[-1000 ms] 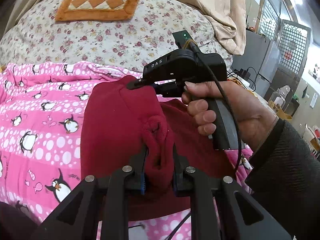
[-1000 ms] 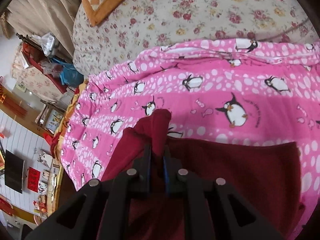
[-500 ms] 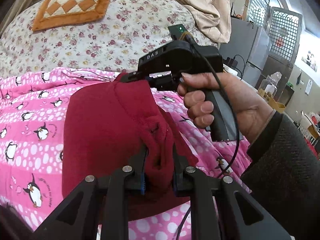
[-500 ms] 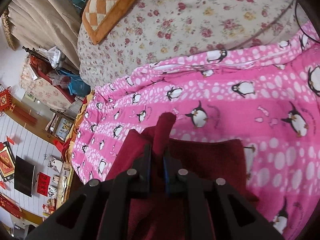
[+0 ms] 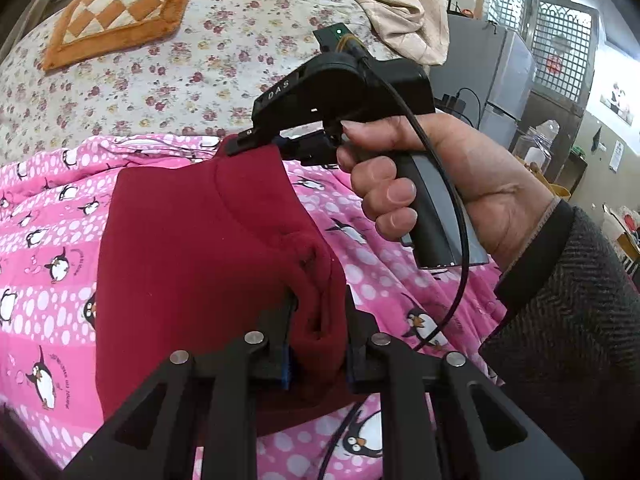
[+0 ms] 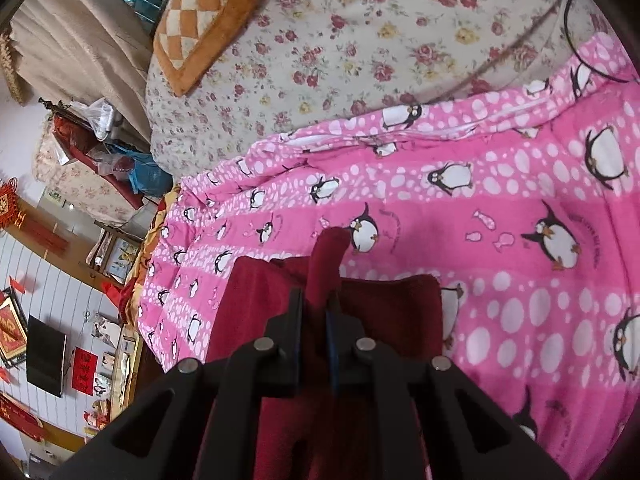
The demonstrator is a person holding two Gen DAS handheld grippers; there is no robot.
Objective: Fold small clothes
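Across the bed, a flowered quilt (image 5: 168, 76) filled the far side, with an orange checked cushion (image 5: 116, 12) lying on it, and nearer me a pink penguin blanket (image 5: 44, 216) covered the rest. On that blanket lay the red garment (image 5: 192, 248), part of it lifted and doubled between my two tools. My left gripper (image 5: 318, 320) was clamped tight on a thick bunched wad of the red cloth at the near edge. My right gripper (image 6: 316, 308), seen from the left camera held in my right hand (image 5: 436, 184), was closed on a thin tab of the same garment at its far edge, a tongue of fabric poking out past the pads. I judged the risk lay in that thin pinch: a sideways tug could slide the tab free and let the fold flop open. Uneven pulling between the two hands might also drag the blanket into ridges and skew the crease.
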